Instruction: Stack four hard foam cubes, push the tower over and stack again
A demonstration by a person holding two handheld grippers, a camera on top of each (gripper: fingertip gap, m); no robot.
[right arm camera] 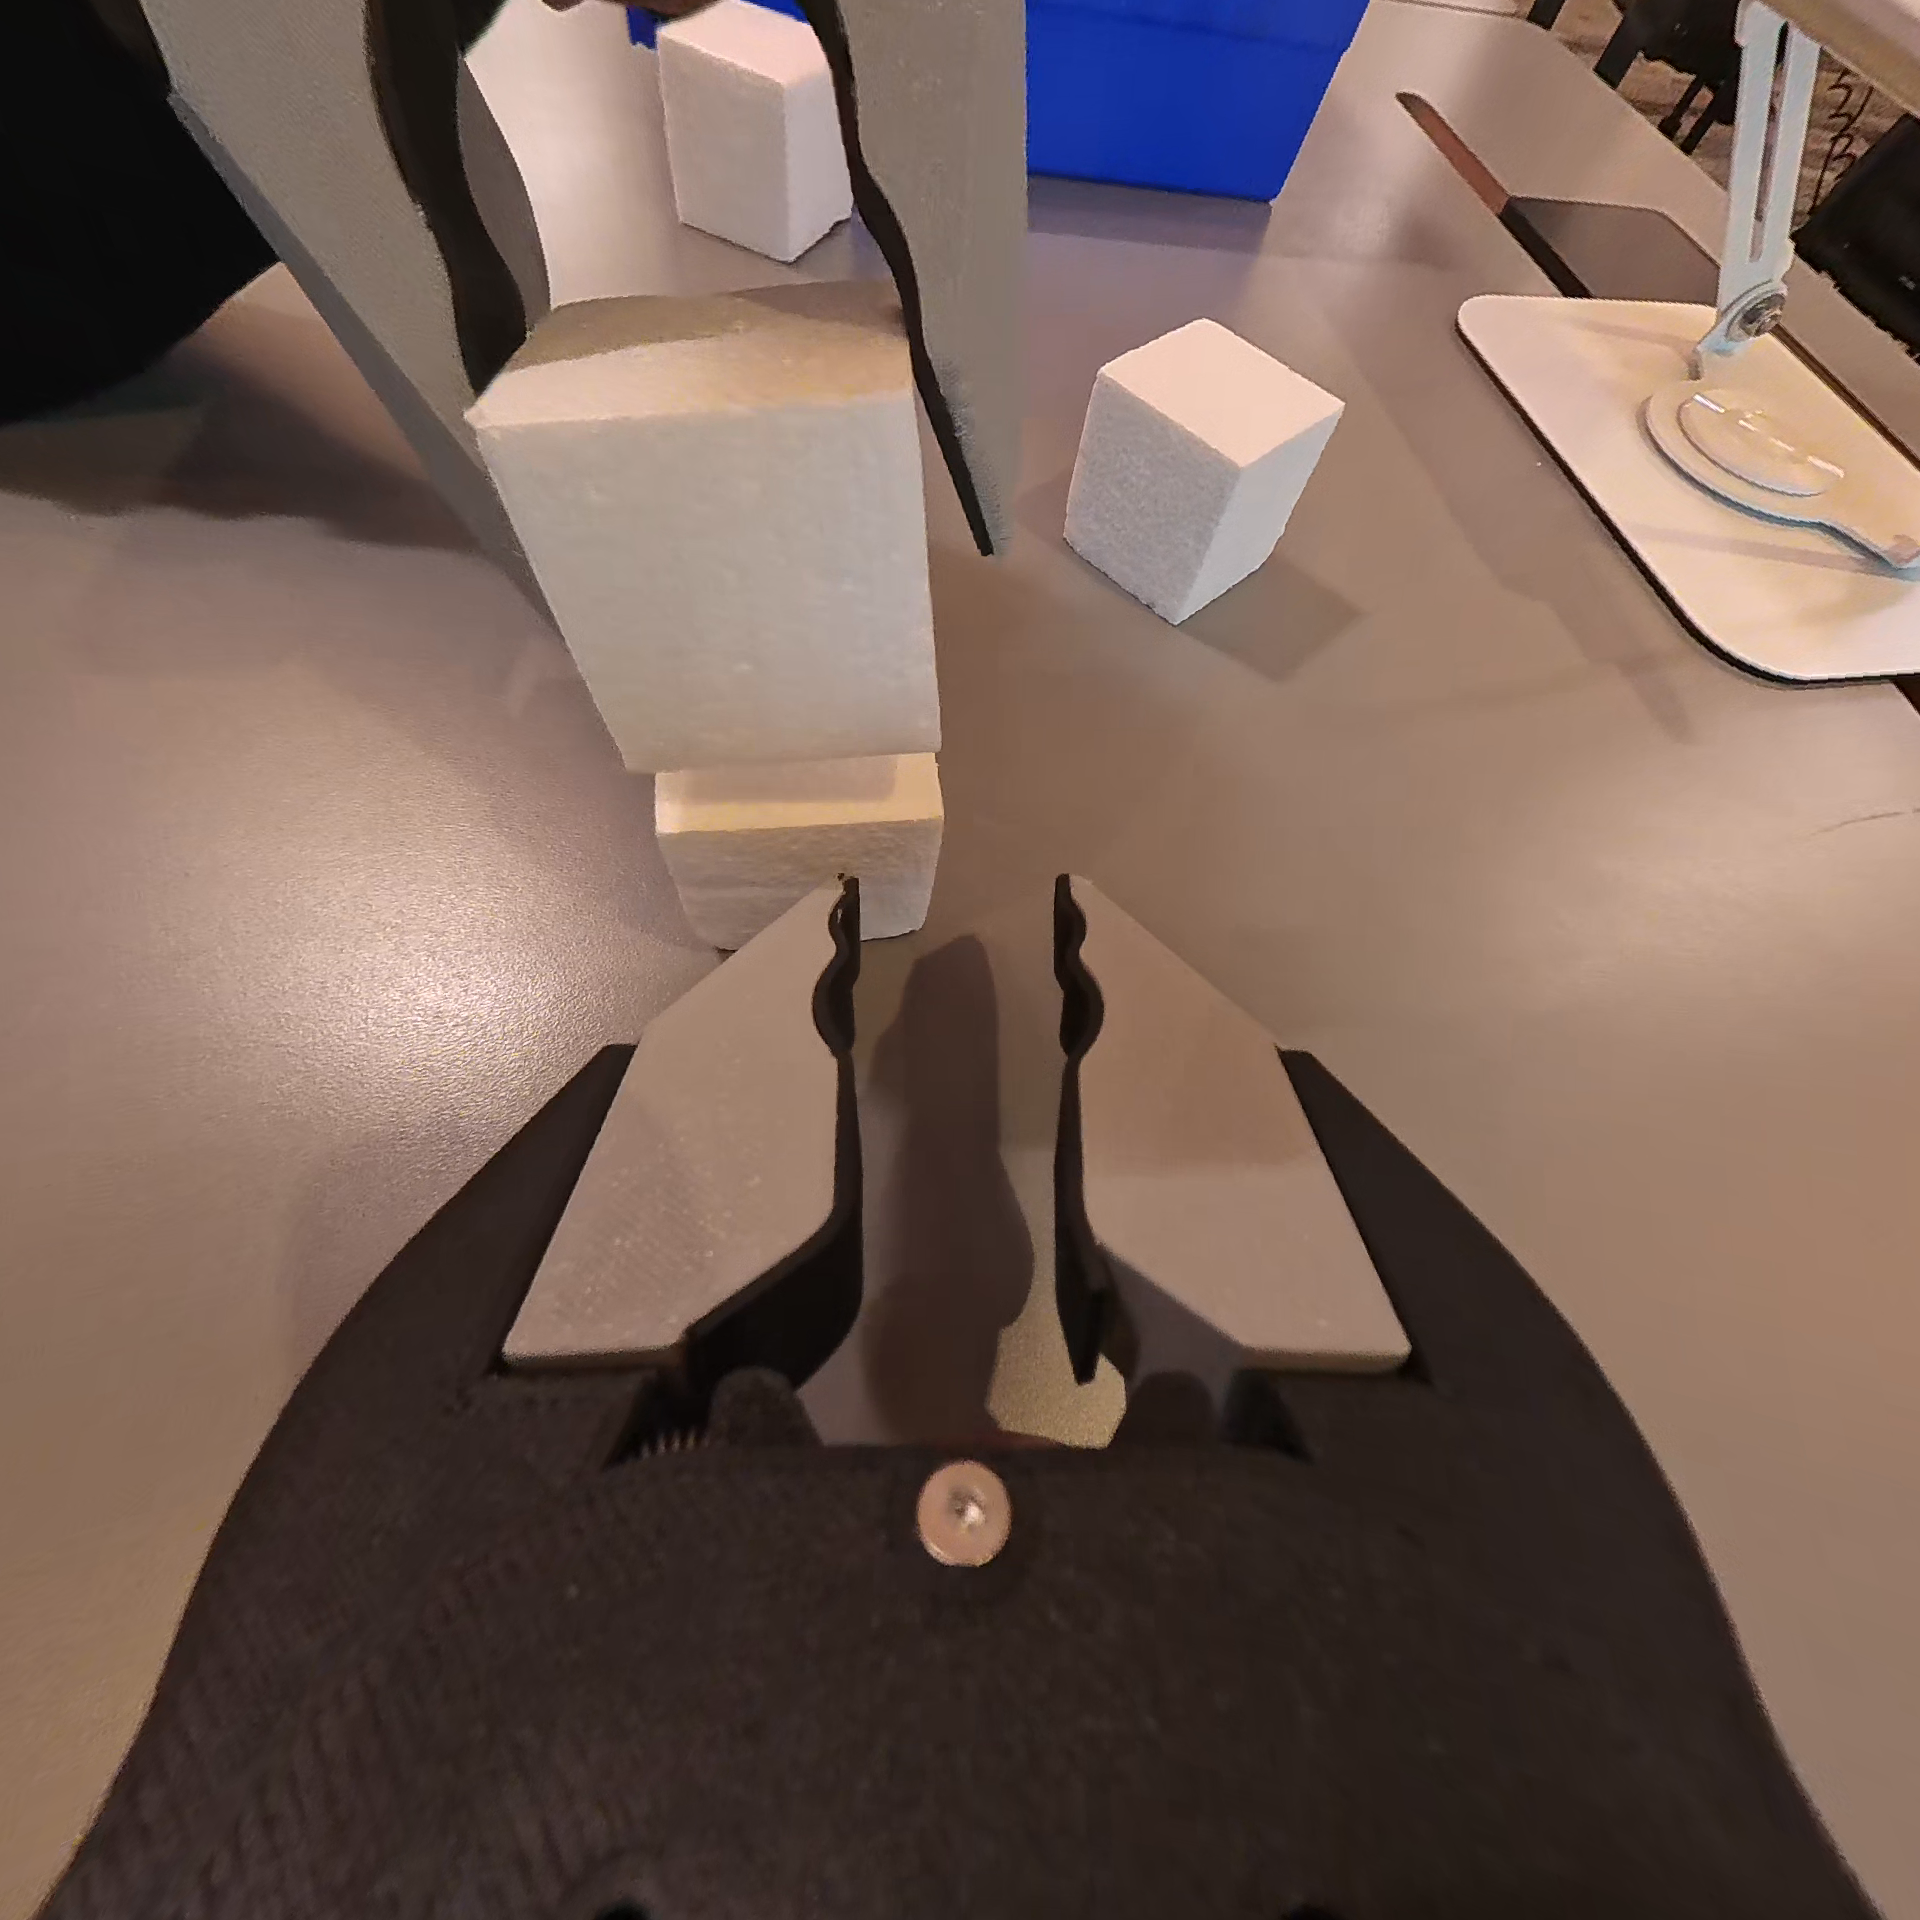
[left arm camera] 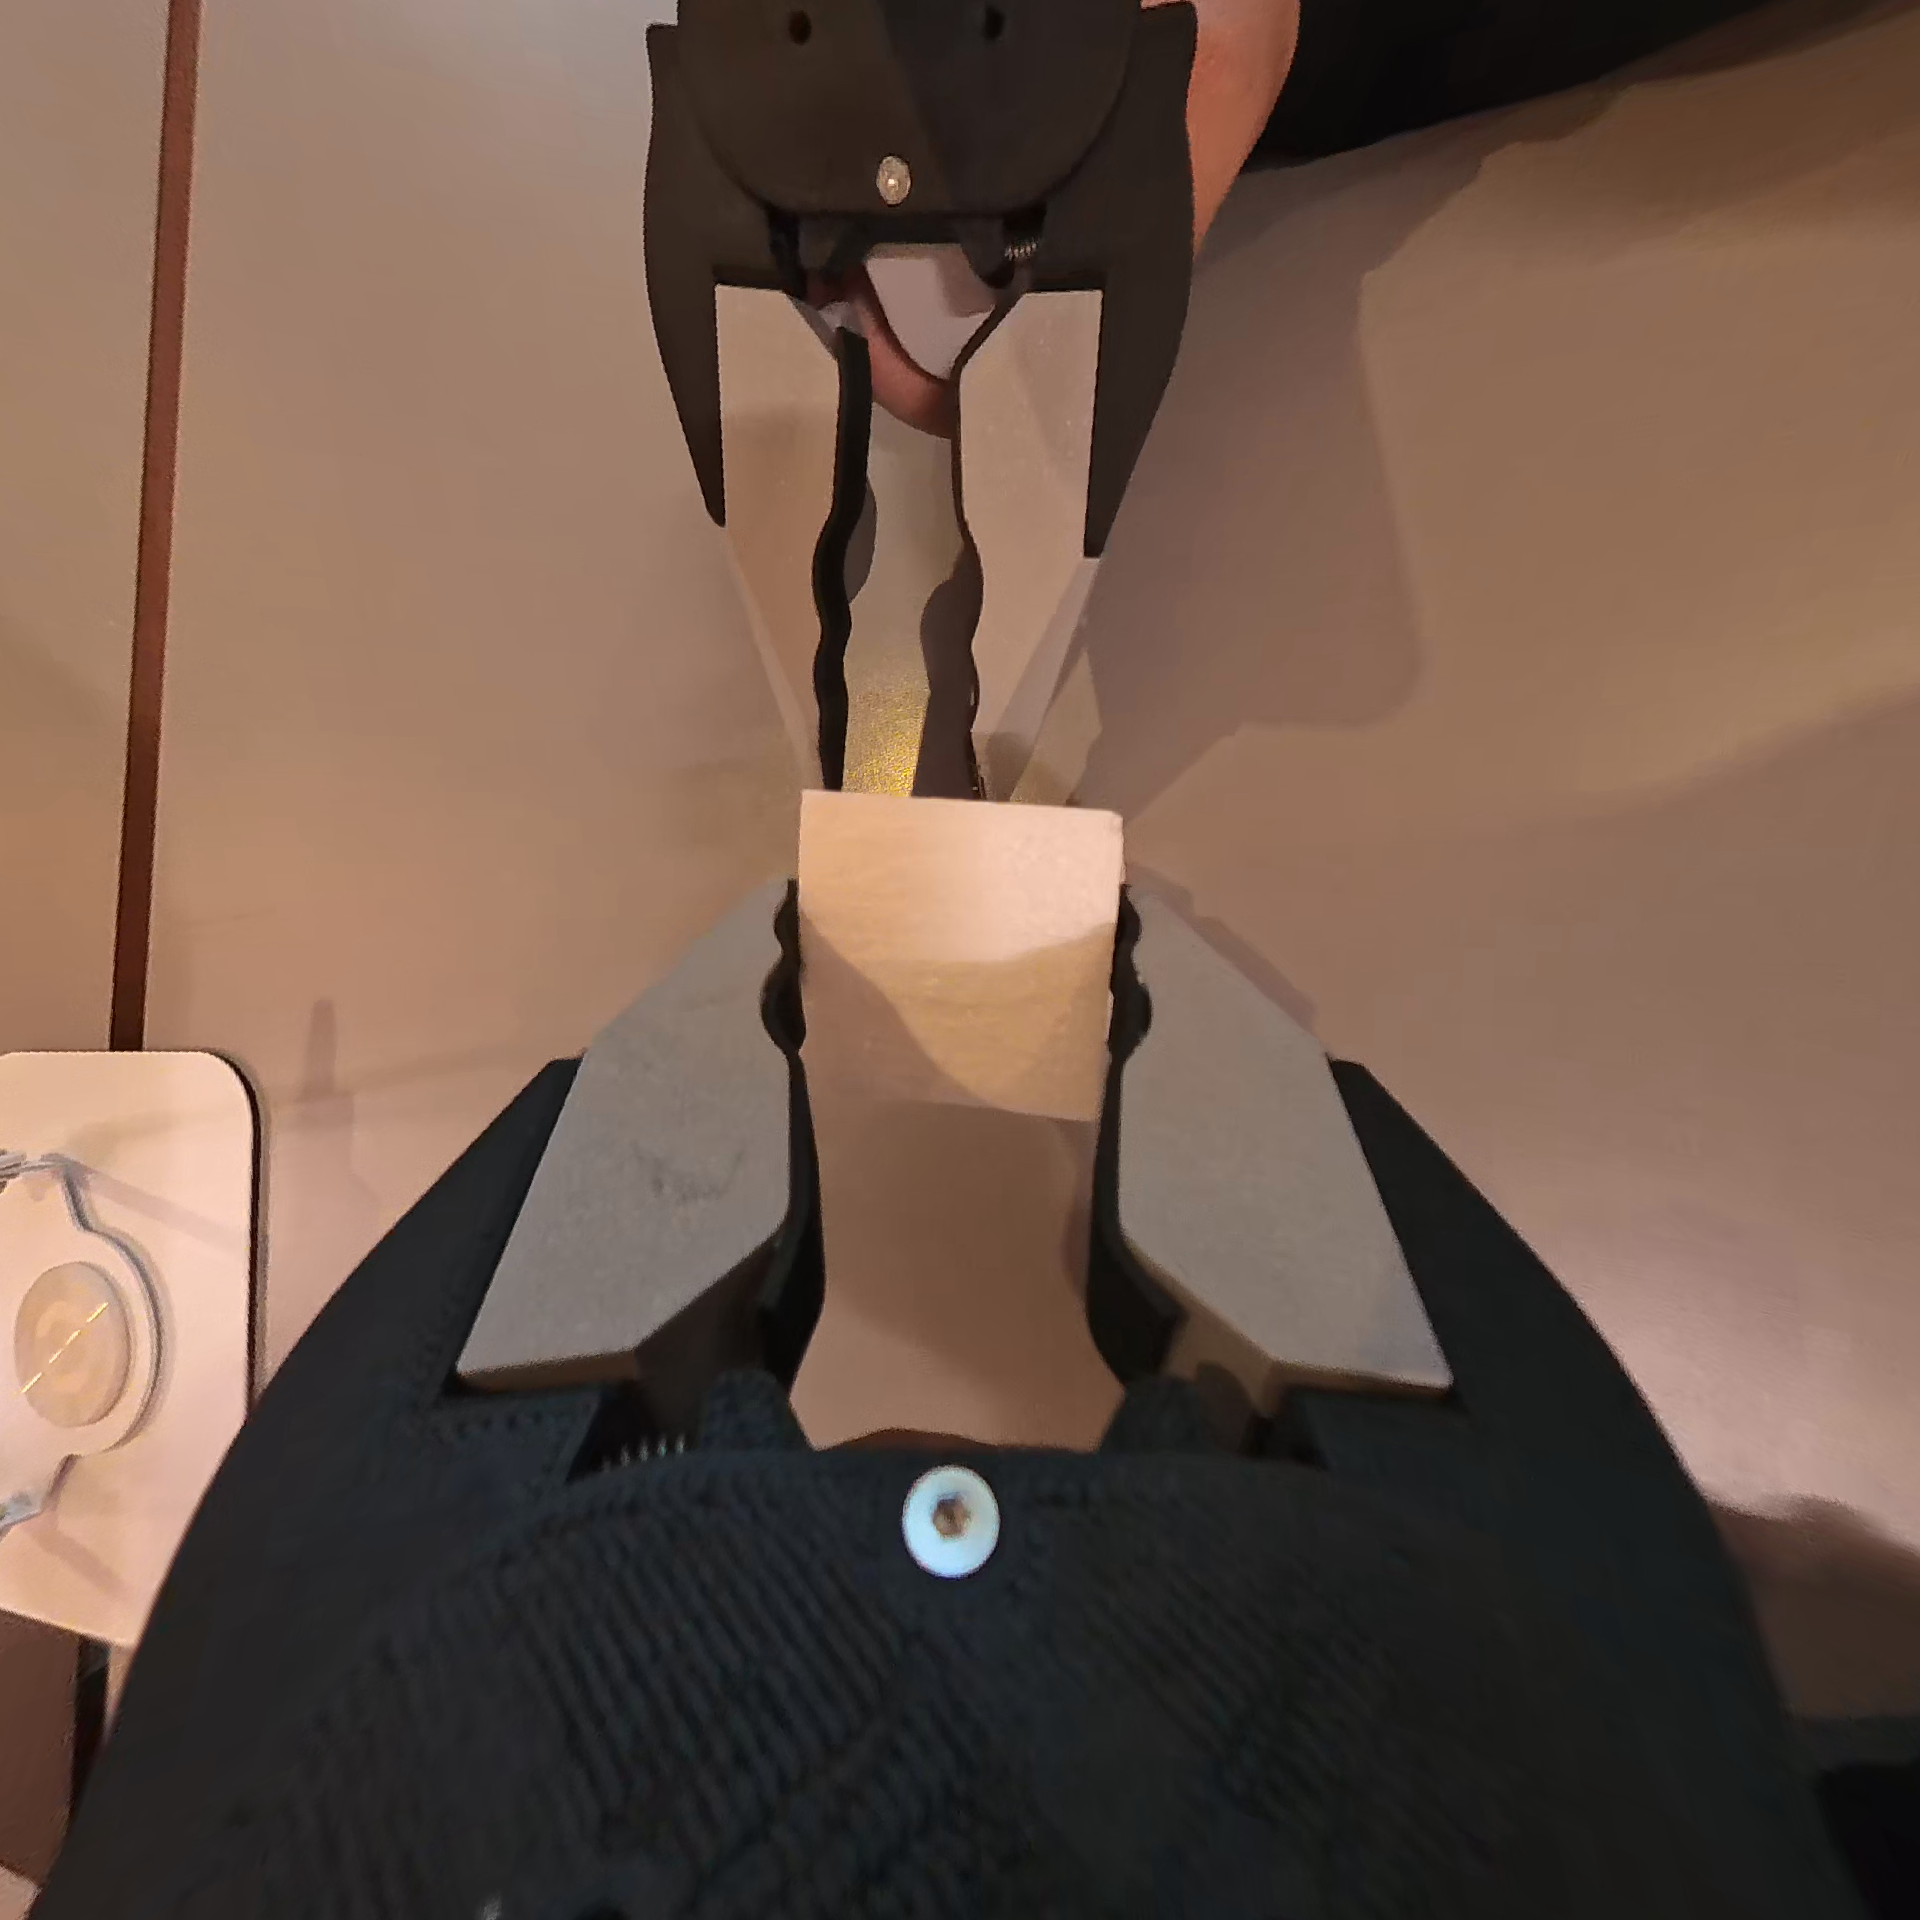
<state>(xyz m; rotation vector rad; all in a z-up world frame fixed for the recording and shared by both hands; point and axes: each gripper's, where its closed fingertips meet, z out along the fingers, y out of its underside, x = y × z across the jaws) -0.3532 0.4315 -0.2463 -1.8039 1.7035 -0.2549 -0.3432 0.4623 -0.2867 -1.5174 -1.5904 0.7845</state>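
Four white, grainy foam cubes show in the right wrist view. At the left, the left hand-held gripper comes down from above and pinches one foam cube between its grey fingers, holding it just over a second cube that sits on the grey table; whether the two touch cannot be told. Behind them, toward the table's far edge, a third cube stands in front of a blue box. To the right a fourth cube stands alone, well apart. Further right, near the table's right edge, lies a white rounded base plate with a metal bracket. The right hand-held gripper is spread and empty, its tips just beside the lower cube.
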